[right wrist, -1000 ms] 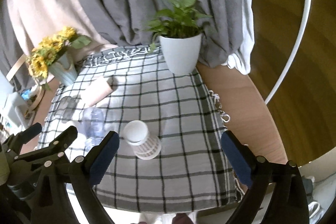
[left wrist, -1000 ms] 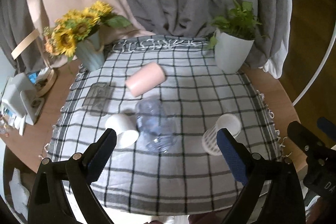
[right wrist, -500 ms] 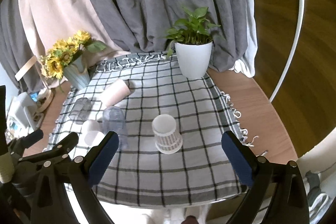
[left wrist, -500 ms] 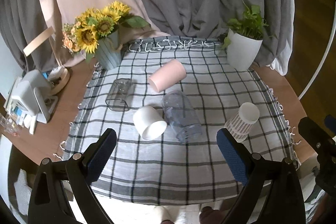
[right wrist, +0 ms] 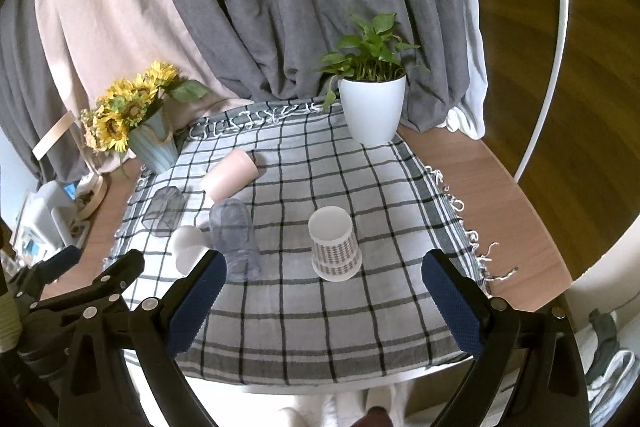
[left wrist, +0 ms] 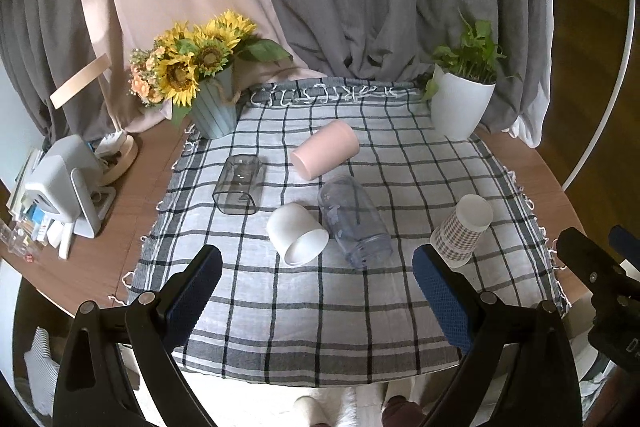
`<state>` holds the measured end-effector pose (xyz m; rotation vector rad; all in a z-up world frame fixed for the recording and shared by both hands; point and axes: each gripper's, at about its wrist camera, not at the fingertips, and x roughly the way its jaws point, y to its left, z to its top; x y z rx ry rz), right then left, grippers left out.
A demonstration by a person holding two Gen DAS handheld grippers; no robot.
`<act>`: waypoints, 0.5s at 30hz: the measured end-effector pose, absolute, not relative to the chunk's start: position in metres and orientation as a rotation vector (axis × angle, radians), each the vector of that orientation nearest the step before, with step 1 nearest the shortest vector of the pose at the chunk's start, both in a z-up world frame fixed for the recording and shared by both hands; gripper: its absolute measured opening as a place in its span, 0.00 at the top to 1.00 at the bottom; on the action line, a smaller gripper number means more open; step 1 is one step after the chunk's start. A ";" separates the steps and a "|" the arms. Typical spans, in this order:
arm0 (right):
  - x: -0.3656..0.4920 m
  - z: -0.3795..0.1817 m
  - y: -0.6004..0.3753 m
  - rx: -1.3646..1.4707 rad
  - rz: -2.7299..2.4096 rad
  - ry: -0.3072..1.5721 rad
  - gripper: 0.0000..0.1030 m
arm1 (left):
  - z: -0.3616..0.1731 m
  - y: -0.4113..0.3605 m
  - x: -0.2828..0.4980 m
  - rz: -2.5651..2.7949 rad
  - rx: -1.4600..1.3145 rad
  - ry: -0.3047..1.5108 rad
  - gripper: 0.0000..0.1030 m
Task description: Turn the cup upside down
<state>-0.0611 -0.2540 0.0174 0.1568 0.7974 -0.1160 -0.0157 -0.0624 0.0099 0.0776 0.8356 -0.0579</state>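
Note:
Several cups sit on a checked cloth (left wrist: pixel 320 307). A patterned paper cup (left wrist: pixel 464 231) (right wrist: pixel 334 243) stands upside down at the right. A white cup (left wrist: pixel 296 233), a bluish clear cup (left wrist: pixel 354 221), a pink cup (left wrist: pixel 324 149) and a clear square glass (left wrist: pixel 238 183) lie on their sides. My left gripper (left wrist: pixel 316 291) is open and empty, held above the cloth's near edge. My right gripper (right wrist: pixel 320 307) is open and empty, in front of the paper cup.
A sunflower vase (left wrist: pixel 212 103) stands at the back left and a white plant pot (left wrist: pixel 460 107) at the back right. Small devices and clutter (left wrist: pixel 60 187) sit on the wooden table (left wrist: pixel 132 247) left of the cloth. Curtains hang behind.
Both grippers have pulled back and up from the table, so the cups look smaller and farther. Both stay open. No cup has moved.

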 end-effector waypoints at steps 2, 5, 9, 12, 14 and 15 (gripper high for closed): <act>-0.061 0.018 -0.253 0.153 -0.114 0.798 0.04 | 0.011 -0.062 -0.017 -0.058 0.075 0.832 0.05; -0.062 0.018 -0.250 0.145 -0.112 0.801 0.04 | 0.012 -0.061 -0.019 -0.061 0.072 0.824 0.05; -0.064 0.021 -0.248 0.132 -0.115 0.793 0.04 | 0.015 -0.062 -0.021 -0.060 0.075 0.812 0.05; -0.065 0.021 -0.247 0.130 -0.117 0.789 0.04 | 0.016 -0.062 -0.022 -0.060 0.074 0.811 0.05; -0.065 0.021 -0.247 0.131 -0.118 0.793 0.04 | 0.016 -0.062 -0.022 -0.059 0.074 0.812 0.05; -0.065 0.022 -0.247 0.133 -0.117 0.796 0.04 | 0.016 -0.062 -0.022 -0.058 0.074 0.811 0.05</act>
